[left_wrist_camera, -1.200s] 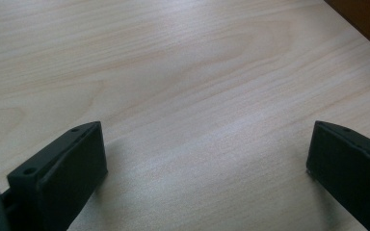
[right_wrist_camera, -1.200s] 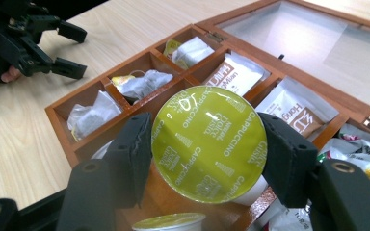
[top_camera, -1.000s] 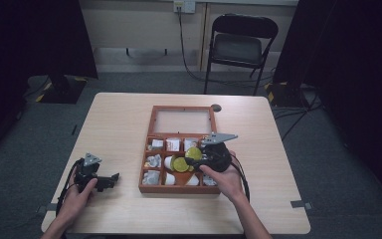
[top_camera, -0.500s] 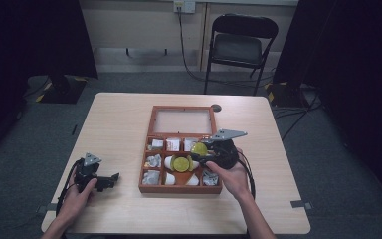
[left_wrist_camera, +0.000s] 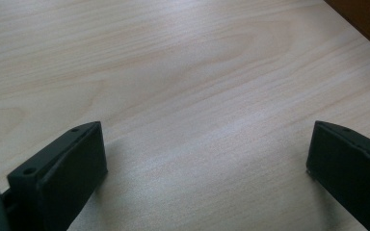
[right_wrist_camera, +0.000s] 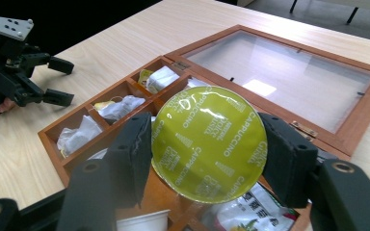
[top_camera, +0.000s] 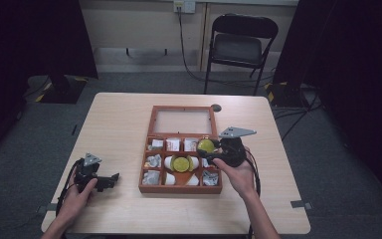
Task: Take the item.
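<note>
Yellow-green round foil-lidded capsule (right_wrist_camera: pixel 209 142), its body hidden behind its lid, sits clamped in the right claw (right_wrist_camera: pixel 207 149); left claw (left_wrist_camera: pixel 204 168) gapes apart.

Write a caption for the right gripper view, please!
Right gripper grips a yellow-green cappuccino pod above the open wooden box.

One desk (top_camera: pixel 119 124); one wooden box (top_camera: pixel 146 149) on it, lid laid open; two yellow-green capsules, one (top_camera: pixel 206 146) clamped in the right tool (top_camera: pixel 214 152) above the box, the other (top_camera: pixel 181 164) lying in the middle row; two tools in all, the left tool (top_camera: pixel 110 180) spread wide over bare wood; several white sachets (top_camera: pixel 154 161) in the compartments, too small to count surely; one folding chair (top_camera: pixel 238 47) behind.
</note>
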Demonstrator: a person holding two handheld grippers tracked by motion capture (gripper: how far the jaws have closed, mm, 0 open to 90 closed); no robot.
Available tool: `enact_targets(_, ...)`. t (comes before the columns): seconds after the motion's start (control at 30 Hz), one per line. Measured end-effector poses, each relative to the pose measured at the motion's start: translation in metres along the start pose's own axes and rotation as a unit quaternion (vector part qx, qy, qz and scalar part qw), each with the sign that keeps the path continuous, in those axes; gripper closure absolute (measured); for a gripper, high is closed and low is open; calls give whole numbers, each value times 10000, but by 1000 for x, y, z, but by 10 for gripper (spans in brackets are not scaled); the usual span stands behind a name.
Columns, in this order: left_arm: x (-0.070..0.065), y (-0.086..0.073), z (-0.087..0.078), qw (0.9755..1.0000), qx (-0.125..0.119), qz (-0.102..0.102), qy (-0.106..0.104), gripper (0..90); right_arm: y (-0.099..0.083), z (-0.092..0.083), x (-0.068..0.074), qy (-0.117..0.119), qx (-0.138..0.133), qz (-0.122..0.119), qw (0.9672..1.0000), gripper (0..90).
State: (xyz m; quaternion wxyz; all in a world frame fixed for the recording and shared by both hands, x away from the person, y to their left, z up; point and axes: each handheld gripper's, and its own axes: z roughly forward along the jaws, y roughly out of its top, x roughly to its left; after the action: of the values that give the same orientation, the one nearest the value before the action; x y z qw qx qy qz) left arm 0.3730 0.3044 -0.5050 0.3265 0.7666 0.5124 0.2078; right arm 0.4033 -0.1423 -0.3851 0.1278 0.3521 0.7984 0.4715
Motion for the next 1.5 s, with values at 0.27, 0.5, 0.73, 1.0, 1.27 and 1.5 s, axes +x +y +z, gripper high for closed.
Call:
enact_targets(0.27,0,0,0,10000,-1,0,0,0,-2,-5,-6,-42,-44,64,10000,403)
enact_targets(0.5,0,0,0,10000,-2,-3,0,0,-3,-13,-16,-206,-89,106,9997,403)
enact_targets(0.73,0,0,0,10000,0,6,4,0,-6,-19,-25,-289,-119,204,9993,404)
enact_targets(1.0,0,0,0,10000,-1,-1,0,0,-11,-20,-31,-362,-100,281,9989,404)
enact_targets(1.27,0,0,0,10000,-2,-1,0,0,-14,-20,-35,-480,-8,301,9984,404)
enact_targets(1.5,0,0,0,10000,0,-1,0,0,-19,-20,-42,-509,24,426,9978,404)
